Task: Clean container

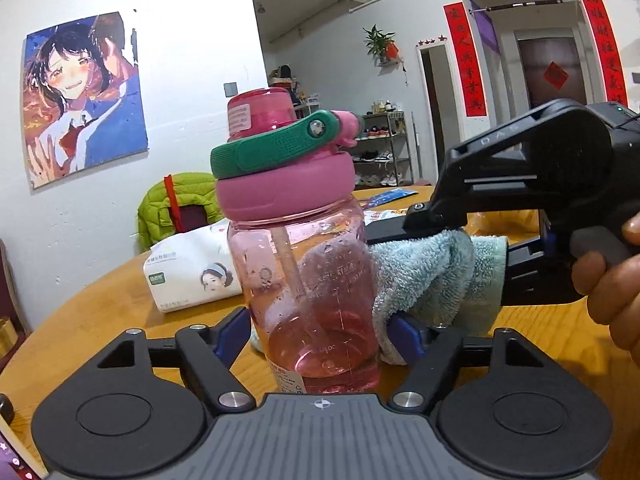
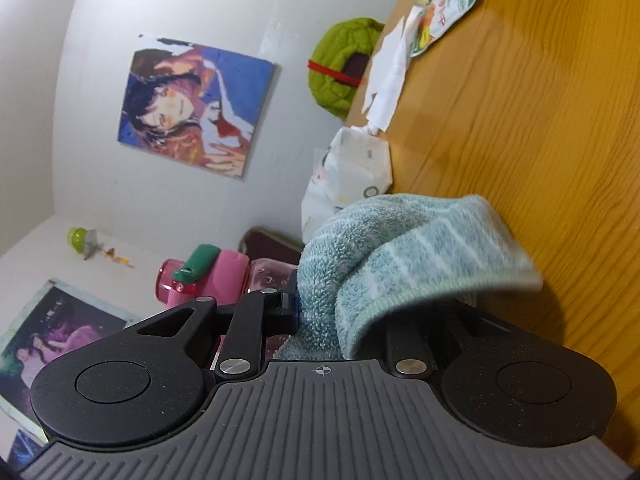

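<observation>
Pink bottle (image 1: 316, 280) (label print unreadable) clamped in the left gripper (image 1: 320, 332); right gripper (image 2: 340, 316) pinches a teal towel (image 2: 400, 248) against it.

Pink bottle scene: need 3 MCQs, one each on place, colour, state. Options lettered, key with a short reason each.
1. Where does the tissue pack lie?
A. on the wooden table behind the bottle
B. on the floor
C. on the shoe rack

2. What colour is the bottle's carry strap?
A. yellow
B. green
C. black

3. What does the right gripper hold?
A. nothing
B. a sponge
C. a light blue towel

Key:
1. A, it rests on the table behind the pink bottle.
2. B, a green band sits above the pink lid.
3. C, the towel is pinched between its fingers against the bottle, which the left gripper clamps.
</observation>
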{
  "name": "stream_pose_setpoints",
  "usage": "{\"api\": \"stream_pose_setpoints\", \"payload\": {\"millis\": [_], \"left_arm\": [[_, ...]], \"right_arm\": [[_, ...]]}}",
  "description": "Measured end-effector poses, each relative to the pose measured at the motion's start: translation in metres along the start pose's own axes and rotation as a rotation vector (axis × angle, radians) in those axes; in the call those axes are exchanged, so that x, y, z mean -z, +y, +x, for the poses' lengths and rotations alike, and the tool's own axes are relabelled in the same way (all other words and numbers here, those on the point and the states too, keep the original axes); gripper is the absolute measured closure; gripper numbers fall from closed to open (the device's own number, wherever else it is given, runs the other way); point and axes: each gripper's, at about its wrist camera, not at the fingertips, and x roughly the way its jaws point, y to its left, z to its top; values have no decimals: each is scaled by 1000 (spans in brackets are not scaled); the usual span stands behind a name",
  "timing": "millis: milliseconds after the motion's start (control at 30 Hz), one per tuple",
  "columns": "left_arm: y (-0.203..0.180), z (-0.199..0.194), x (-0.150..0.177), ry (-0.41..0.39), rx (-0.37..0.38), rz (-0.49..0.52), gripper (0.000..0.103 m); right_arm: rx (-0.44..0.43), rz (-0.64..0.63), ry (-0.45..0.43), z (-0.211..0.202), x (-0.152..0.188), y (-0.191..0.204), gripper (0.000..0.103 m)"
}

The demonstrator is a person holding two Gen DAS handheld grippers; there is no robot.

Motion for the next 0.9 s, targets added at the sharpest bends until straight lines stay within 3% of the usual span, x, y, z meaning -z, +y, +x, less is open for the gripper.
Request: {"api": "stream_pose_setpoints", "payload": {"millis": [167, 267, 367, 500, 600, 833, 900], "left_arm": [[-4, 3, 0, 9, -10, 30, 30], [-4, 2, 0, 8, -9, 29, 30], [-3, 6, -2, 11, 8, 13, 20], [-6, 8, -2, 16, -12, 39, 26], [-3, 3, -1, 11, -6, 26, 32], [-11, 0, 2, 17, -15, 78, 30], [-12, 1, 2, 18, -18, 87, 29]], "right_arm": [[35, -16, 29, 10, -3, 4, 81], [54, -44, 19, -1, 12, -5, 83], [9, -51, -65, -5, 10, -4, 83], [-77, -6, -113, 1, 2, -12, 83], [-82, 4, -73, 1, 4, -12, 83], [-66, 19, -7, -1, 8, -11, 83], [-110, 37, -15, -3, 8, -12, 83]]}}
